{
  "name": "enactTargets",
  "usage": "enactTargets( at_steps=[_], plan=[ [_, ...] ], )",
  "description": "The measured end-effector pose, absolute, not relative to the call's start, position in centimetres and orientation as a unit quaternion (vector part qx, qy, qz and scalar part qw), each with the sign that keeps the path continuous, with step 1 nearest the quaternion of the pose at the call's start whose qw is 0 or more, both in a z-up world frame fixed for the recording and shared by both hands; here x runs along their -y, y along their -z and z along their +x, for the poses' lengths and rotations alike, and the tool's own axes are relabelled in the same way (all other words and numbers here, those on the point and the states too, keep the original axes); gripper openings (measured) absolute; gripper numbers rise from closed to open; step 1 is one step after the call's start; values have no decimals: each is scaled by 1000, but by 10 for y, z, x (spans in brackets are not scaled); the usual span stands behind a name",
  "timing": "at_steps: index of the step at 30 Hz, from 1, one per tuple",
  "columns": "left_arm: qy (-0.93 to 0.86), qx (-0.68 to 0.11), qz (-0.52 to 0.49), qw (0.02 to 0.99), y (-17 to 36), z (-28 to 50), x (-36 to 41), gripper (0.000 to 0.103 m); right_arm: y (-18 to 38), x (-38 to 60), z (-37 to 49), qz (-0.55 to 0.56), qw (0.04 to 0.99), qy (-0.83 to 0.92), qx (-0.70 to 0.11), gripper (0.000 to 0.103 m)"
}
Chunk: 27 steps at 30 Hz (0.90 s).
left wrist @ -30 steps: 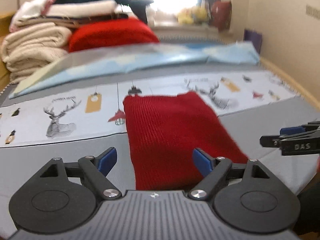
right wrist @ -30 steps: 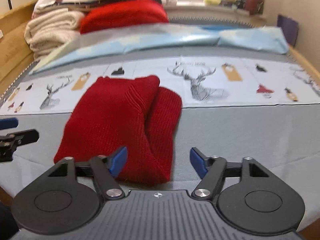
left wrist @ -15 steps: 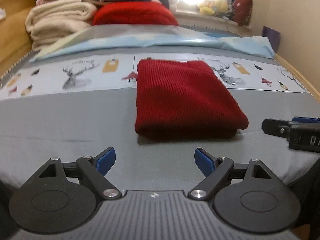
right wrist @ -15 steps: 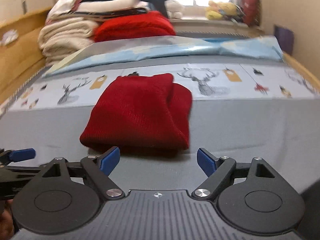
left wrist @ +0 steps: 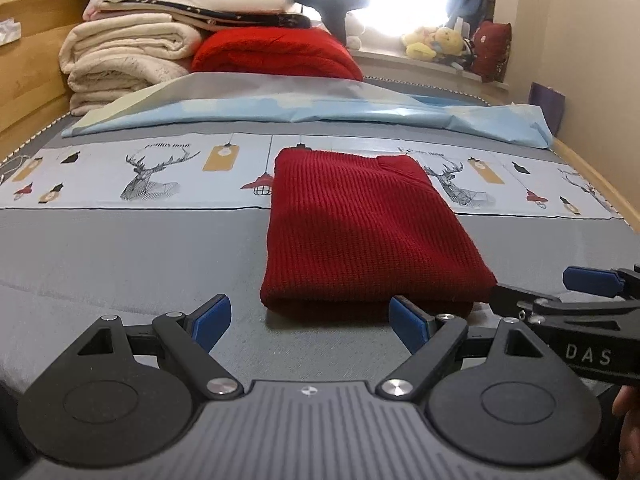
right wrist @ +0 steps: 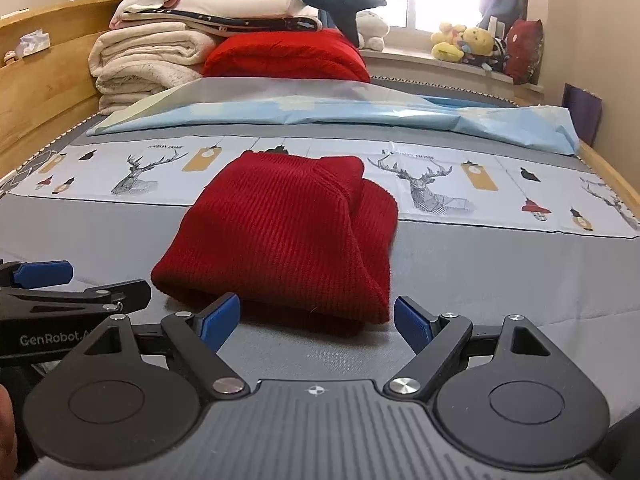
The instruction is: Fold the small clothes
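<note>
Blue-padded fingers (left wrist: pixel 210 318) spread wide before folded ribbed red knit (left wrist: pixel 360 232).

Folded sweater (left wrist: pixel 360 224) on bed (left wrist: pixel 120 256), blanket stack (left wrist: pixel 132 56) behind left; toys (left wrist: pixel 432 42) behind right

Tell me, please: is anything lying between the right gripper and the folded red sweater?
No, nothing visible. The right gripper is open, just short of the red sweater, with only bare grey sheet between. The left gripper is off to the side.

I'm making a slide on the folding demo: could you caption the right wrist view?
Open right gripper poised before a folded red knit sweater on the grey bed, nothing between its jaws.
</note>
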<state>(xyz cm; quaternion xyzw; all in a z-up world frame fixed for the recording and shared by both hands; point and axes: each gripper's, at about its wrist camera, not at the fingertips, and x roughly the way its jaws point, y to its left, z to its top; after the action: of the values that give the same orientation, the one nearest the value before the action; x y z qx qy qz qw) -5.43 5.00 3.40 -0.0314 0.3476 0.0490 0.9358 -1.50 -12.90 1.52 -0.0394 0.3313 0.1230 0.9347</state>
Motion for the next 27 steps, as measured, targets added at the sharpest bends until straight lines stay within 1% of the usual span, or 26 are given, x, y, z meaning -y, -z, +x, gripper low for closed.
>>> enactTargets(
  at_steps=[27],
  plan=[
    [-43, -340, -35, 939, -33, -53, -52, 90, -13, 125, -14, -37, 940, -111, -321, 85]
  ],
)
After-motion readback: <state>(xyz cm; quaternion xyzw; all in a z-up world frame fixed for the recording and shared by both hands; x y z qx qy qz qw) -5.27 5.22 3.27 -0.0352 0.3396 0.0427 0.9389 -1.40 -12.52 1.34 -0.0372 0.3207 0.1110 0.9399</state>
